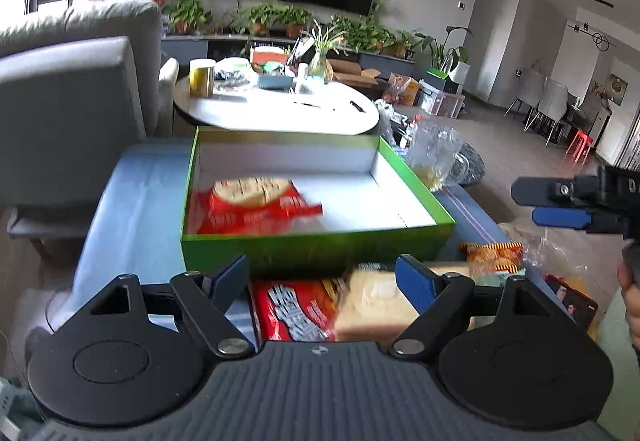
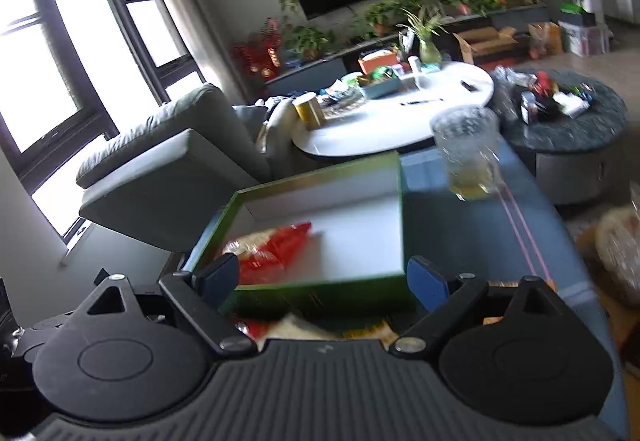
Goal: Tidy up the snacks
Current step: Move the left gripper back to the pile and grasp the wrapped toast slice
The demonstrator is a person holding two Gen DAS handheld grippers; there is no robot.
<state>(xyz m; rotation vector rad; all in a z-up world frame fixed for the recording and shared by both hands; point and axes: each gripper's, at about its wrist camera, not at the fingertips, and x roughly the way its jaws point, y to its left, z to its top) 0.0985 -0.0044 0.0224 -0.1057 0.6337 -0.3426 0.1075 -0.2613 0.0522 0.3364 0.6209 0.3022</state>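
Observation:
A green box [image 1: 316,241] with a white inside stands on the blue-covered table [image 1: 132,209]. In it lies a red cracker pack [image 1: 256,209]. My left gripper [image 1: 322,277] hangs open just in front of the box. Nothing is between its pads. Under it lie a red snack pack [image 1: 296,313] and a pale bread-like pack [image 1: 376,309]. An orange snack pack [image 1: 494,255] lies to their right. My right gripper [image 1: 552,203] shows at the right edge, open and empty. In the right wrist view the right gripper [image 2: 324,279] stands open over the near wall of the box [image 2: 316,291], with the red pack [image 2: 280,245] beyond.
A glass mug [image 1: 434,157] [image 2: 466,157] with yellow liquid stands right of the box. A clear plastic bag [image 1: 560,253] and a dark packet [image 1: 572,301] lie at the table's right end. A grey armchair [image 1: 68,101] is left; a white round table [image 1: 276,105] is behind.

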